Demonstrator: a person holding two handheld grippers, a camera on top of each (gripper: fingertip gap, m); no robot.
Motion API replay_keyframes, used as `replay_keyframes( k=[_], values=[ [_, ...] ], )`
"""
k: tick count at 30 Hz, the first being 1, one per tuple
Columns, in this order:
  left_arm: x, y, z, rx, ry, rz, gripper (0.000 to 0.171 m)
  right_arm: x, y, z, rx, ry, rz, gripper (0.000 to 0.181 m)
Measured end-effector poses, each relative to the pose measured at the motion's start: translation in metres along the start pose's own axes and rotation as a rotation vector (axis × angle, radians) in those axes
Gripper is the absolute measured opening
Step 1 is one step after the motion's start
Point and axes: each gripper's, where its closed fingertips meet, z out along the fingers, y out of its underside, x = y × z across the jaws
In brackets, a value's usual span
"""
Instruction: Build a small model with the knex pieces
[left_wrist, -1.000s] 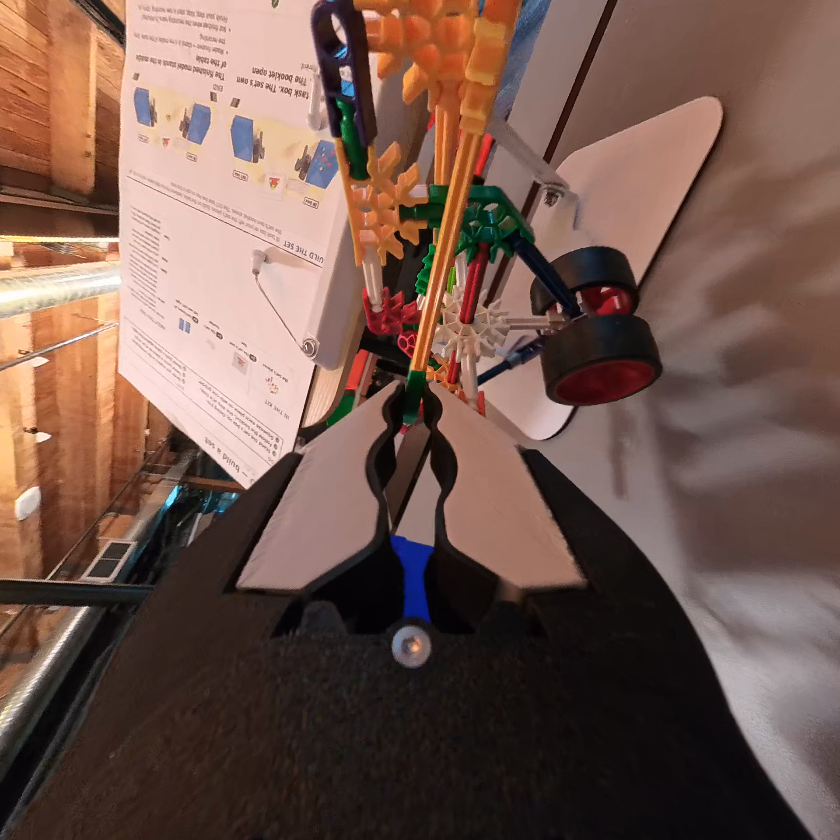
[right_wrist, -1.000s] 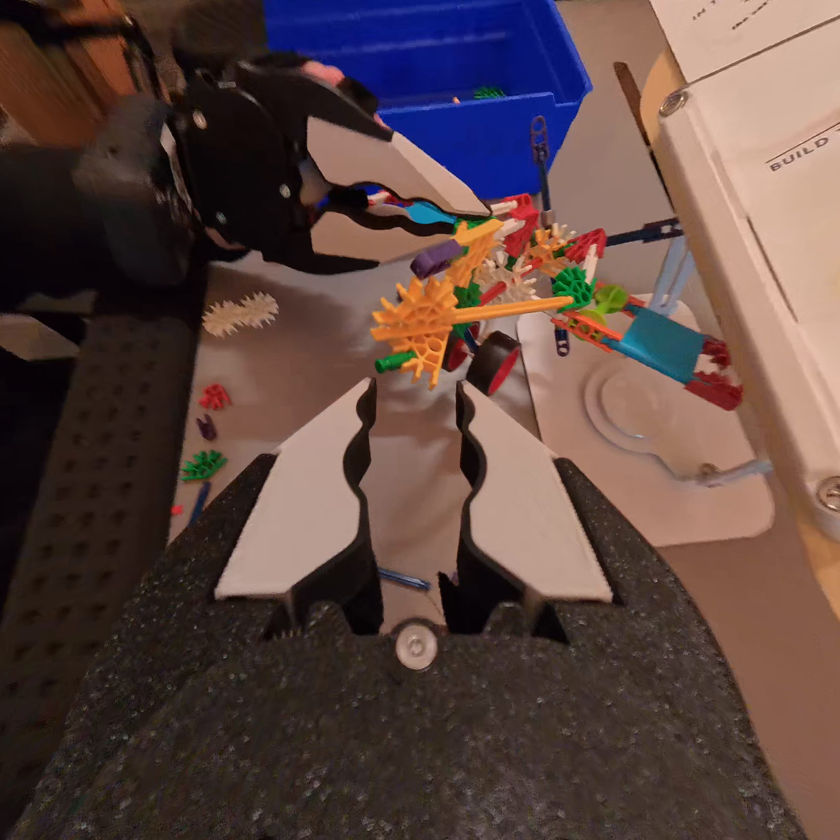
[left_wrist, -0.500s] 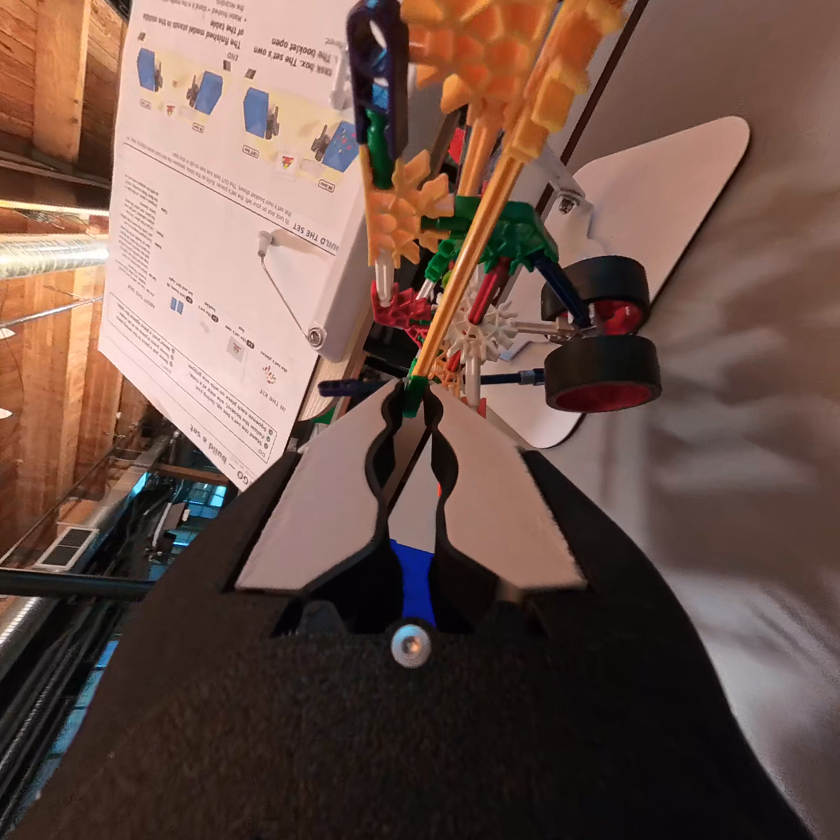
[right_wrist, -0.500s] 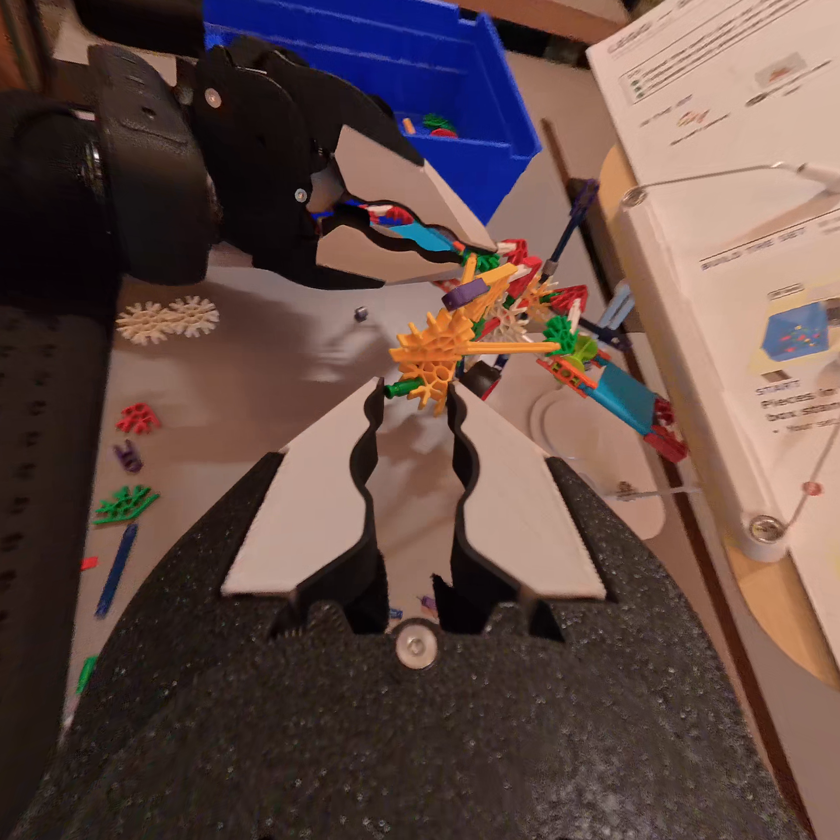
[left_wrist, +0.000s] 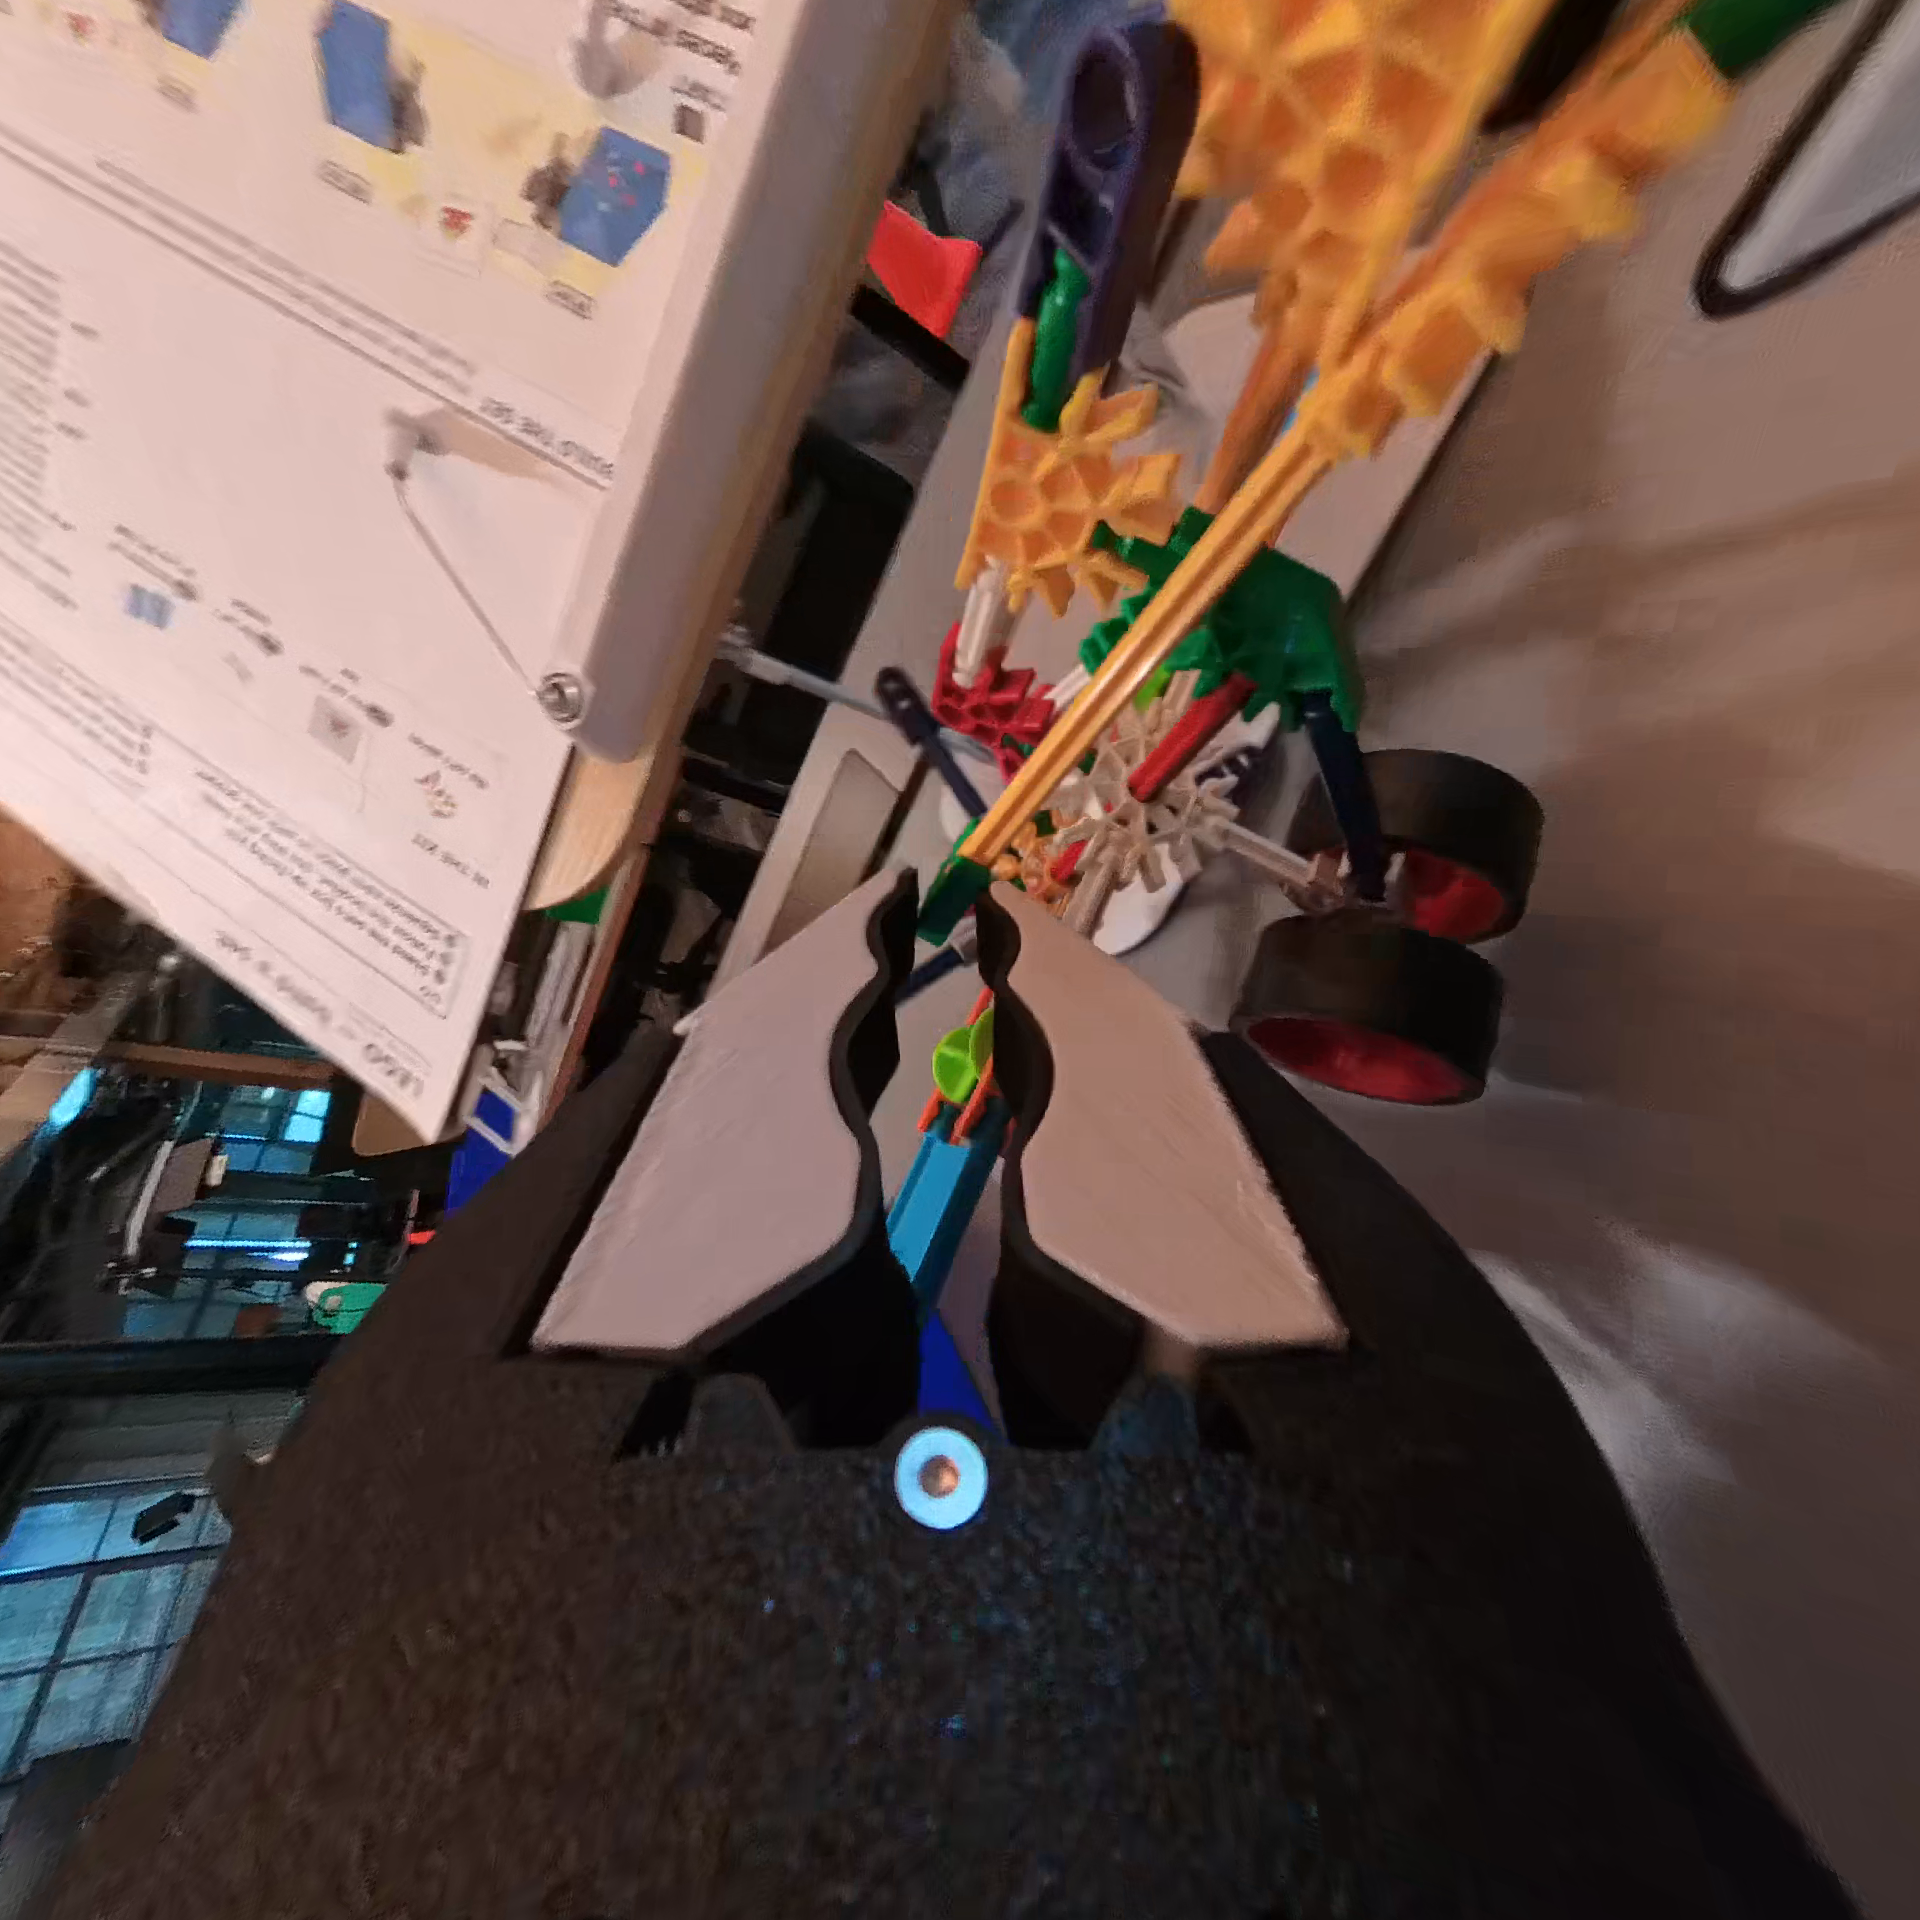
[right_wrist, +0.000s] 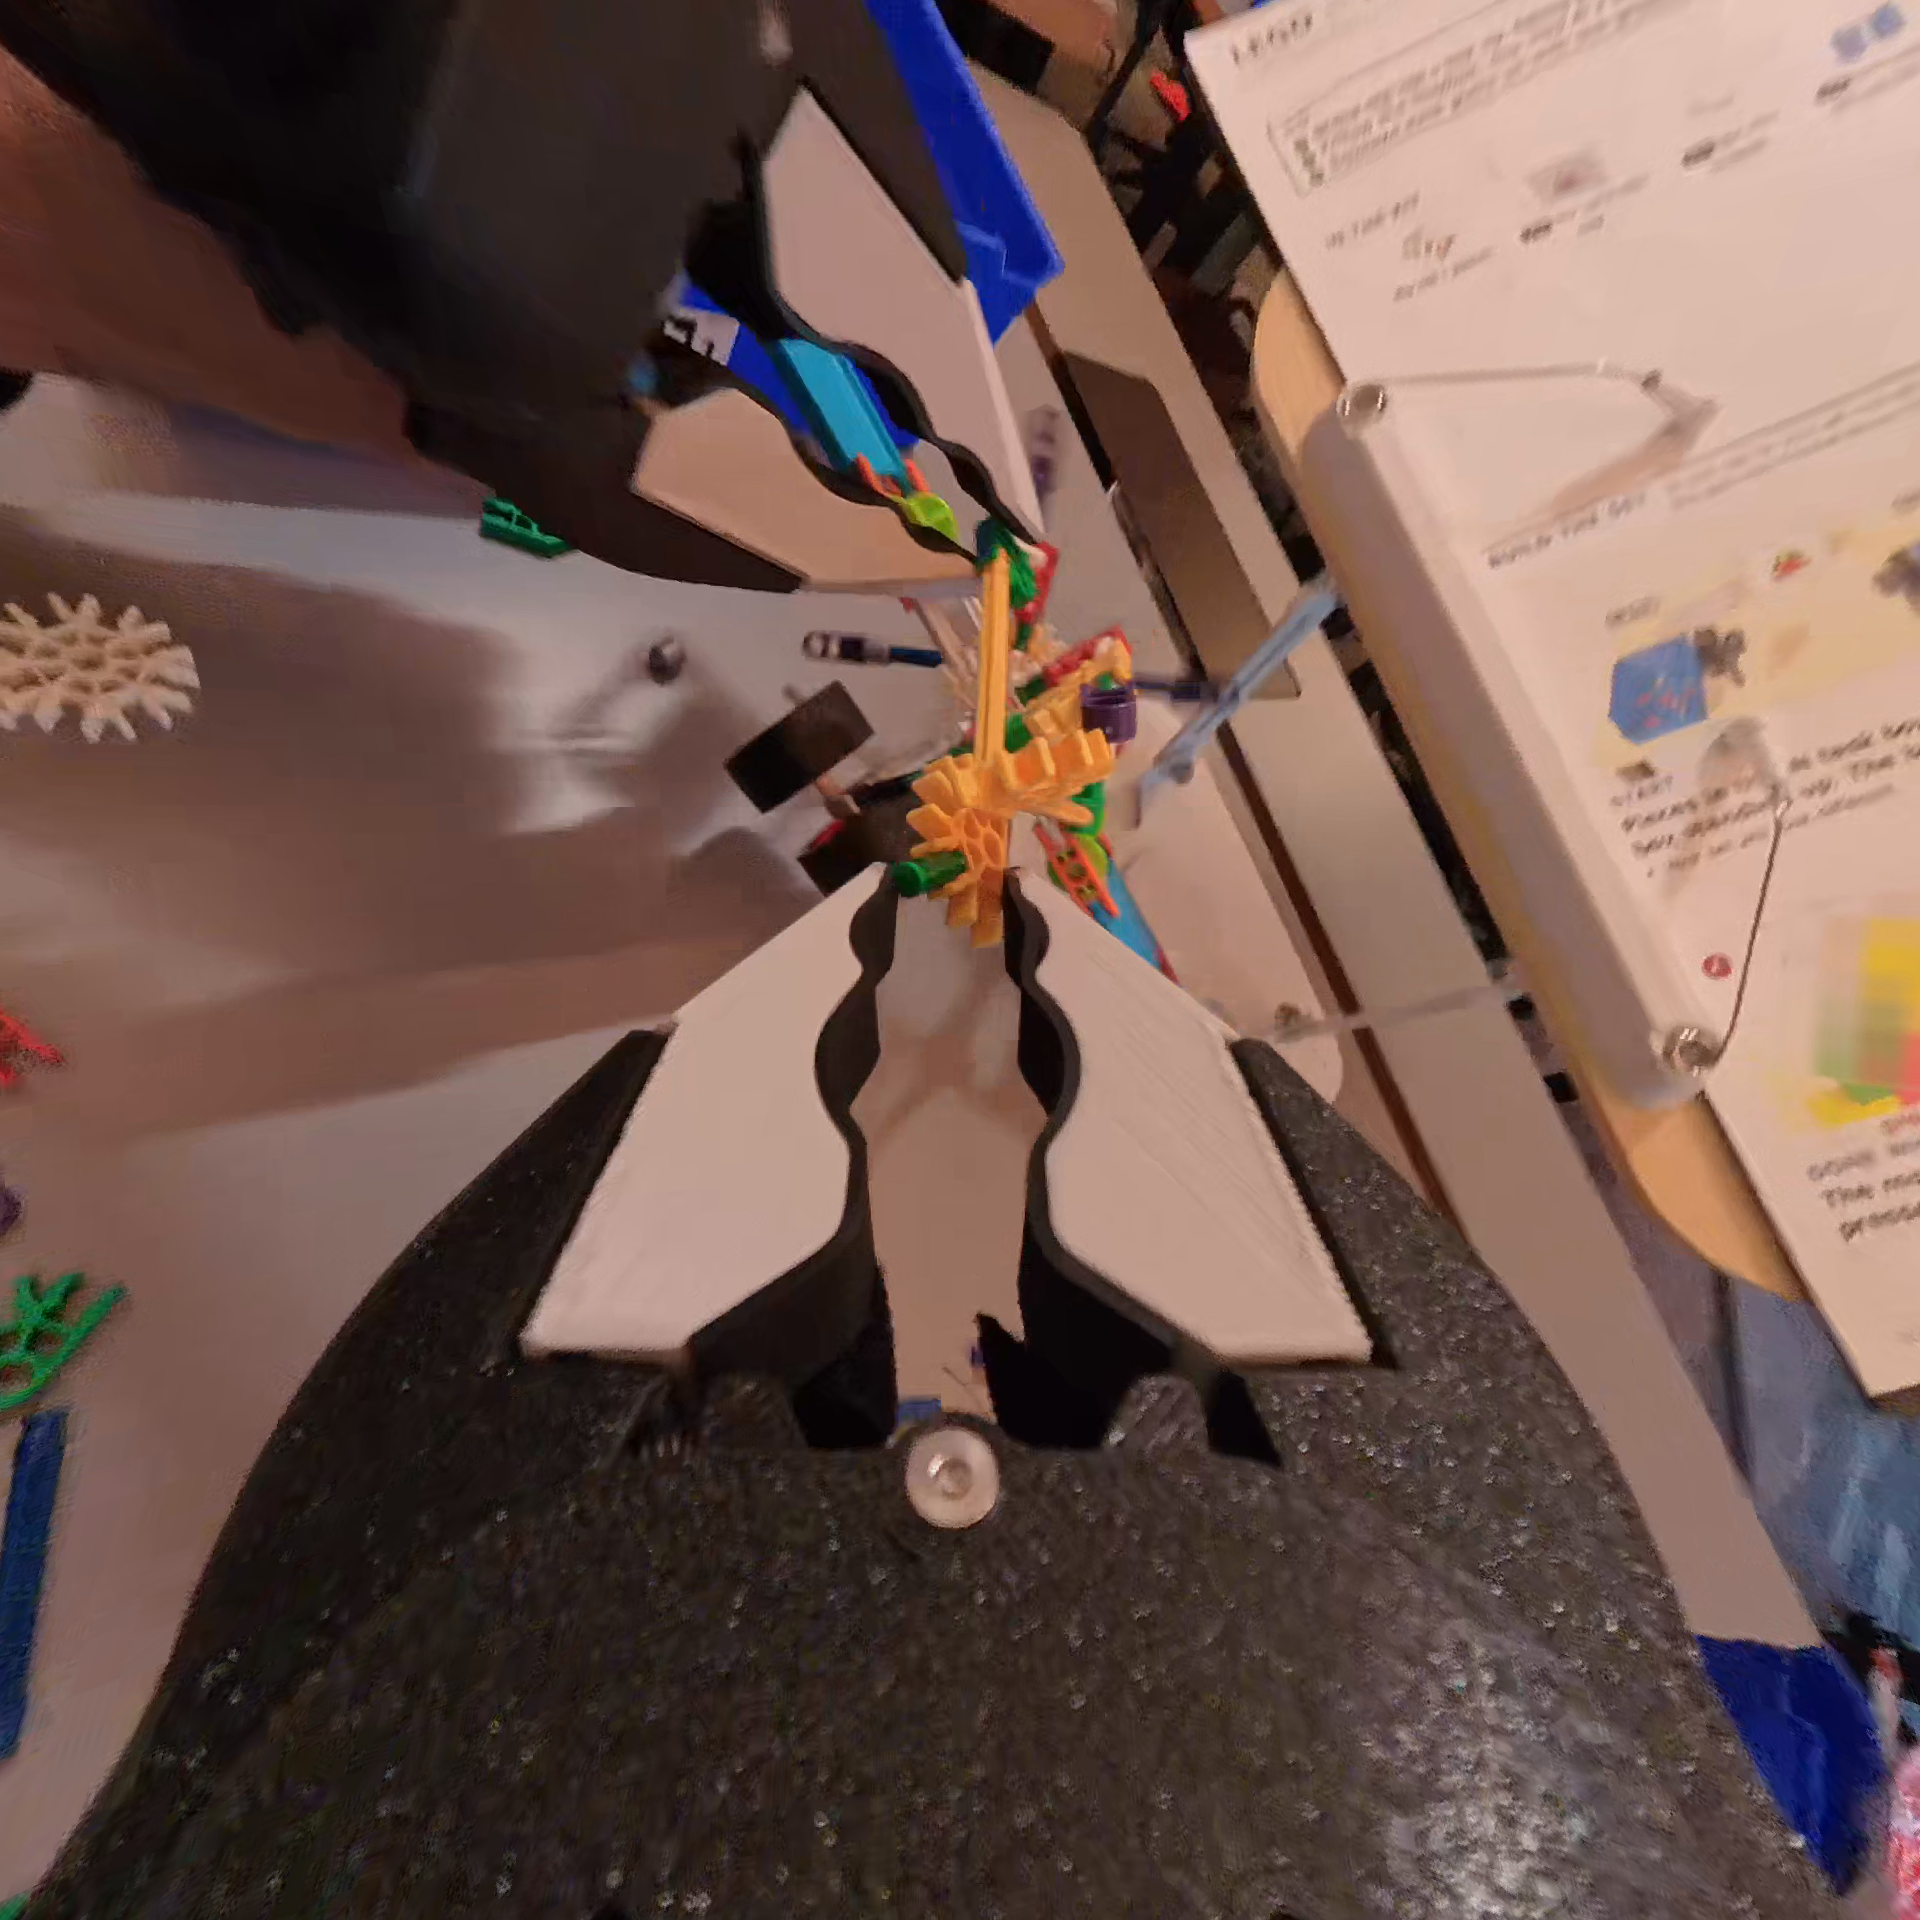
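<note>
Plastic toy model (left_wrist: 1132, 727) pinched by left gripper (left_wrist: 948, 914)

Black foam tool (right_wrist: 951, 899), white fingers (right_wrist: 727, 1143)

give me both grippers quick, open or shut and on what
Left gripper: shut on the toy model, jaws pinching its green end.
Right gripper: open, jaws either side of the model's yellow connector, not clamped.
</note>
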Motion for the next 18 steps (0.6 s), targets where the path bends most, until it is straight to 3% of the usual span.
replay_keyframes(
  k=[4,9,12,14,16,18],
  values=[
    [0.025,-0.02,-0.004,0.004,0.062,-0.028,0.012,0.014,0.021,-0.016,0.016,-0.022,0.083,0.018],
    [0.063,-0.048,-0.03,0.13,0.228,-0.008,0.039,0.009,0.045,-0.027,0.006,-0.013,0.035,0.016],
    [0.083,-0.055,-0.044,0.164,0.351,-0.121,0.058,0.001,0.056,-0.031,0.003,-0.02,0.015,0.015],
    [0.095,-0.062,-0.059,0.208,0.395,-0.084,0.046,0.001,0.058,-0.037,0.019,0.005,-0.017,0.014],
    [0.107,-0.07,-0.074,0.262,0.429,-0.056,0.046,-0.001,0.062,-0.042,0.023,0.017,-0.052,0.013],
    [0.109,-0.081,-0.096,0.368,0.443,-0.047,0.027,-0.003,0.067,-0.045,0.022,0.024,-0.056,0.012]
  ],
)
